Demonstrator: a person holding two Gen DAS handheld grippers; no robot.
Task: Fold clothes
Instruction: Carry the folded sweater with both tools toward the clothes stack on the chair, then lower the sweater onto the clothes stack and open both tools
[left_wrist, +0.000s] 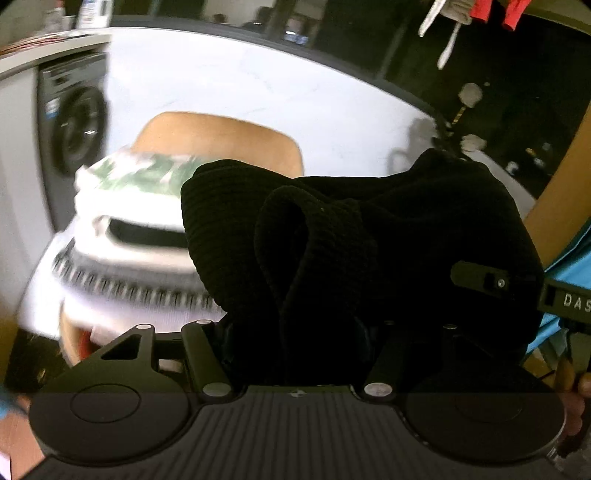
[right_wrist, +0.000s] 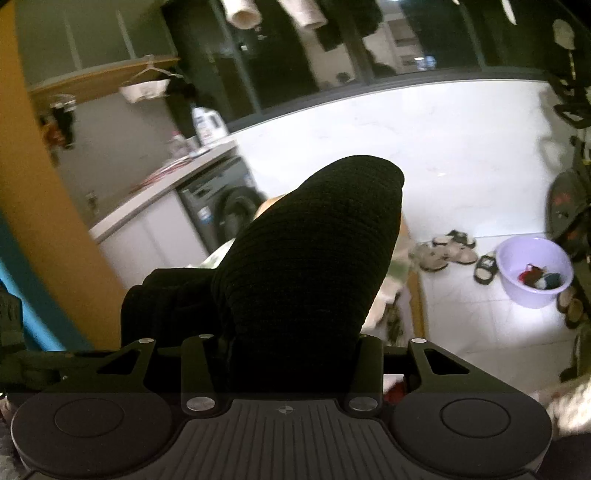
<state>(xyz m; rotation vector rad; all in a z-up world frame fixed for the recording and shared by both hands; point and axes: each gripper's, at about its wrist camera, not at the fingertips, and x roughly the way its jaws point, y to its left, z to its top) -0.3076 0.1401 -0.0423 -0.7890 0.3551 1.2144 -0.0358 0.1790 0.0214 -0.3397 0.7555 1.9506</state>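
Both claws, left claw (left_wrist: 295, 332) and right claw (right_wrist: 291, 343), clamped on black ribbed knit garment (left_wrist: 369, 229) (bunched, airborne); risk of uneven fold, slipping onto stacked laundry beyond.

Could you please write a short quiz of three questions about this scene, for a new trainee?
1. True or false: the black knit garment lies flat on the floor.
2. Multiple choice: what stands on the white tiled floor near the sandals? A) a lilac plastic basin B) a metal bucket C) a cardboard box
3. Fill in: behind the stack of folded clothes on the wooden surface, the appliance is a ______ machine.

Key:
1. False. It is bunched at both the left gripper and the right gripper, hiding their fingers.
2. A, the lilac basin.
3. Washing; see the washing machine.
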